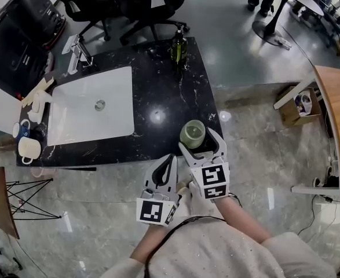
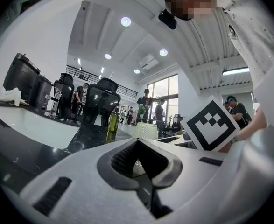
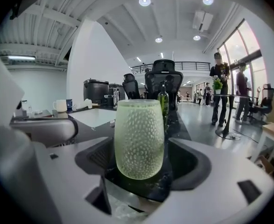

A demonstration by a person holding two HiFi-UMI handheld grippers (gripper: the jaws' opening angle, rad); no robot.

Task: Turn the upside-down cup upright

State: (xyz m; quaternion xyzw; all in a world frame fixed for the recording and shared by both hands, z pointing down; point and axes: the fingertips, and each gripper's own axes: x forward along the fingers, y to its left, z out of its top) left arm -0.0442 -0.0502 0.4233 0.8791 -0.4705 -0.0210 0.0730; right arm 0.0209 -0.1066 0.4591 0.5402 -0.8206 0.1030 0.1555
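A pale green dimpled glass cup point(image 1: 193, 134) stands near the front right corner of the black marble counter point(image 1: 158, 86). In the right gripper view the cup point(image 3: 139, 139) rests on its narrower rounded end, its flat rim on top. My right gripper point(image 1: 200, 141) straddles it with the jaws open, one on each side, and a thin gap shows between each pad and the glass. My left gripper point(image 1: 165, 162) hangs just off the counter's front edge, left of the cup, shut on nothing. In the left gripper view the cup point(image 2: 146, 130) shows beyond the closed jaw tips.
A white sink basin point(image 1: 88, 106) fills the counter's left half, with a faucet point(image 1: 80, 51) behind it. A green bottle point(image 1: 179, 46) stands at the back edge. Mugs point(image 1: 28, 146) sit at the far left. Office chairs point(image 1: 152, 4) stand behind the counter.
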